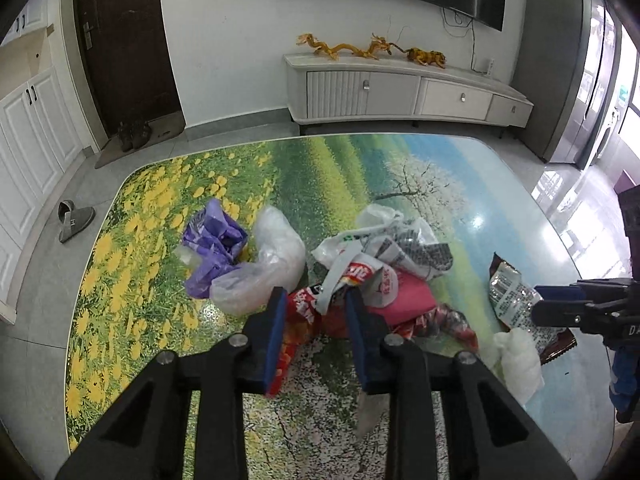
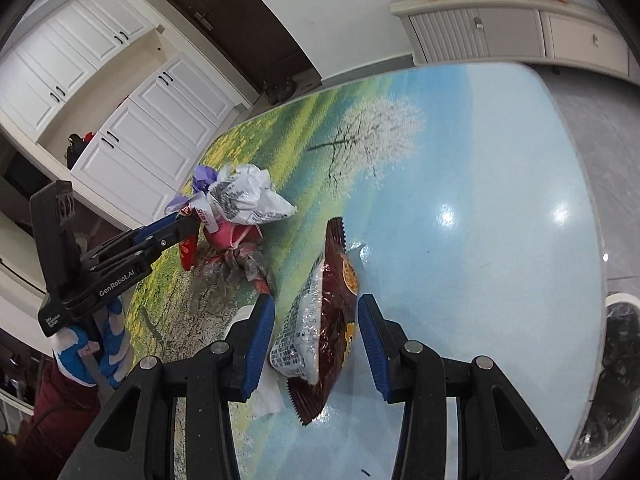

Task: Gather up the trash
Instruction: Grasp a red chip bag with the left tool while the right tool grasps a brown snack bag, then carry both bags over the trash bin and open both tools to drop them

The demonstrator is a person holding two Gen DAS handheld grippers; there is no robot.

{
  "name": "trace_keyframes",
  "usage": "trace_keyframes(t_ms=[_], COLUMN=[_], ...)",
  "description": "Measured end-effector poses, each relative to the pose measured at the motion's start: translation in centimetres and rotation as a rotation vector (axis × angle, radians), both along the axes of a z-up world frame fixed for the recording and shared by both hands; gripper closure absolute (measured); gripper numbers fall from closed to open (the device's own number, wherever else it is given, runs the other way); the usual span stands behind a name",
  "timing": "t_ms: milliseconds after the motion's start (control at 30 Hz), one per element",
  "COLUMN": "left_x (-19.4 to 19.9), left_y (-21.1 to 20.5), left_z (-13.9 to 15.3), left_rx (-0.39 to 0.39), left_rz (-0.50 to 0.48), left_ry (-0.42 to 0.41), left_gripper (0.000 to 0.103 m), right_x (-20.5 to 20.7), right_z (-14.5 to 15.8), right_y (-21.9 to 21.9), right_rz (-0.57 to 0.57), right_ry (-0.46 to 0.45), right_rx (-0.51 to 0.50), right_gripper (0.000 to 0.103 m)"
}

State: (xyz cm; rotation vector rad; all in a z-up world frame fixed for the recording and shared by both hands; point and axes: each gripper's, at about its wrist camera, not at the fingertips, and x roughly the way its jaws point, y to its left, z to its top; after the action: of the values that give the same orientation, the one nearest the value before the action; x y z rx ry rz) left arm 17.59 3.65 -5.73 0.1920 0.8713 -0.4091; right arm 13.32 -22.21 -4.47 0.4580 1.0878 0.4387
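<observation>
A heap of trash lies on the picture-printed table [image 1: 168, 240]. My left gripper [image 1: 316, 300] is open with its jaws around a red snack wrapper [image 1: 304, 312] at the front of a pile with a pink bag [image 1: 404, 298] and a white printed bag [image 1: 404, 240]. A purple bag [image 1: 212, 240] and a clear bag [image 1: 272, 264] lie to the left. My right gripper [image 2: 316, 312] is open, its jaws on either side of a brown snack packet [image 2: 332, 320], which also shows in the left wrist view [image 1: 516, 300]. A white tissue [image 1: 518, 360] lies beside it.
A bin with a dark liner [image 2: 612, 376] stands past the table's right edge. A white TV cabinet [image 1: 400, 88] stands beyond the far edge. A slipper [image 1: 74, 218] lies on the floor at the left.
</observation>
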Motion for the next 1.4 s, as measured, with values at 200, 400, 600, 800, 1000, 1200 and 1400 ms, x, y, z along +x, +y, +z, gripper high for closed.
trace_keyframes(t_ms=[200, 400, 600, 800, 1000, 1200, 1400], left_x=[-0.4, -1.6, -4.5, -8.0, -10.2, -12.0, -13.9], left_y=[0.1, 0.6, 1.7, 2.5, 1.5, -2.0, -7.3], left_z=[0.2, 1.4, 2.6, 3.8, 5.0, 5.5, 5.8], left_rx=[-0.017, -0.064, -0.146, -0.188, -0.248, -0.292, -0.305], left_rz=[-0.011, 0.005, 0.028, 0.032, 0.005, -0.06, -0.154], left_ry=[0.0, -0.02, -0.018, -0.027, -0.022, 0.0, 0.038], left_gripper=[0.086, 0.089, 0.09, 0.09, 0.09, 0.09, 0.09], right_x=[-0.2, -1.3, -2.9, -5.5, -8.4, -12.1, -15.6], right_z=[-0.7, 0.3, 2.0, 2.8, 4.0, 4.9, 3.8], right_y=[-0.2, -1.1, -1.2, -2.5, -5.4, -10.8, -16.8], right_rz=[0.01, -0.016, -0.037, -0.061, -0.138, -0.272, -0.435], right_ry=[0.012, -0.033, -0.094, -0.123, -0.167, -0.199, -0.189], right_rx=[0.041, 0.036, 0.031, 0.023, 0.003, -0.013, -0.01], right_gripper=[0.082, 0.087, 0.088, 0.088, 0.088, 0.088, 0.088])
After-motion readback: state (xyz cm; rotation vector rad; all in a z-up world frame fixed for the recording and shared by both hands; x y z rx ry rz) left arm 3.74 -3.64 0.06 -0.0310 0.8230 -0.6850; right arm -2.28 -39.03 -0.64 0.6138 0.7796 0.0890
